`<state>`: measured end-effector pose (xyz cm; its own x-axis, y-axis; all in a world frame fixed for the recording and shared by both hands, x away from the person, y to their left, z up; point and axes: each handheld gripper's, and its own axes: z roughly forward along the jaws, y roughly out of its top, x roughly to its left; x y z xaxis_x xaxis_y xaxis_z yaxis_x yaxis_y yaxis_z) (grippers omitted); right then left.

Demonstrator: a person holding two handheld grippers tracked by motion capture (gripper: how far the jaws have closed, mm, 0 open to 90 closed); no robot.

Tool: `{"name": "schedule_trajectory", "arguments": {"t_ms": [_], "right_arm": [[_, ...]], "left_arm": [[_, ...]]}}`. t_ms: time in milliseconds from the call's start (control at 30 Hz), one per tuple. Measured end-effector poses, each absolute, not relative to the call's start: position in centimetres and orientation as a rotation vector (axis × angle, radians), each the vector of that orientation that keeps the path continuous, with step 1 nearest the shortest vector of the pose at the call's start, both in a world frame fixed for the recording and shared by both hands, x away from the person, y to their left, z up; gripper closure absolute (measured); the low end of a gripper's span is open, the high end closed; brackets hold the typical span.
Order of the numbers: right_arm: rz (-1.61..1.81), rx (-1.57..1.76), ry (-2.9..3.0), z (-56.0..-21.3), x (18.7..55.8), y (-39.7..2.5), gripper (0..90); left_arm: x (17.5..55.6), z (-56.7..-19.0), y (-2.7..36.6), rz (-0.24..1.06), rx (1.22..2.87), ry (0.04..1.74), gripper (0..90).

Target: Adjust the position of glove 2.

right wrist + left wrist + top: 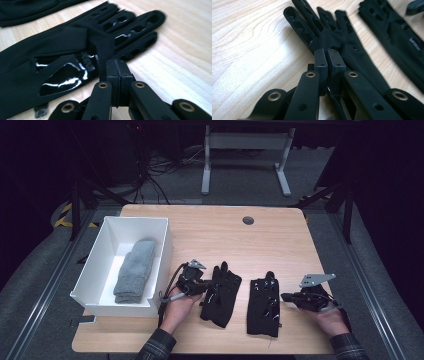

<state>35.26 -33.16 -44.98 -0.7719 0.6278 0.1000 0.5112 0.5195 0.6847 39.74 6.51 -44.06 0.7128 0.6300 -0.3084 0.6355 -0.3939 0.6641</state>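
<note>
The white box [162, 251] walls off the left, while the surface [260, 240] beyond both gloves [221, 292] lies open.

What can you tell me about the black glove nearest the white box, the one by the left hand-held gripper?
The left glove is black, thin stretchy-looking fabric with glossy patches on its fingers. It lies flat on the wooden table, fingers pointing away from the person, cuff toward them, slightly tilted. The left hand-held gripper, jaws together, meets its edge near the palm; whether fabric is pinched is unclear. It lies apart from the other glove.
</note>
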Motion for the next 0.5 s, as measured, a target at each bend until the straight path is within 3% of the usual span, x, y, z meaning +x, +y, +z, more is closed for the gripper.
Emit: {"name": "schedule_trajectory", "arguments": {"t_ms": [500], "right_arm": [[1.073,0.895,2.699,-45.5,35.2,-30.8,90.0]], "left_arm": [[39.3,-43.2,6.0,-0.055,2.057,0.921,87.5]]}}
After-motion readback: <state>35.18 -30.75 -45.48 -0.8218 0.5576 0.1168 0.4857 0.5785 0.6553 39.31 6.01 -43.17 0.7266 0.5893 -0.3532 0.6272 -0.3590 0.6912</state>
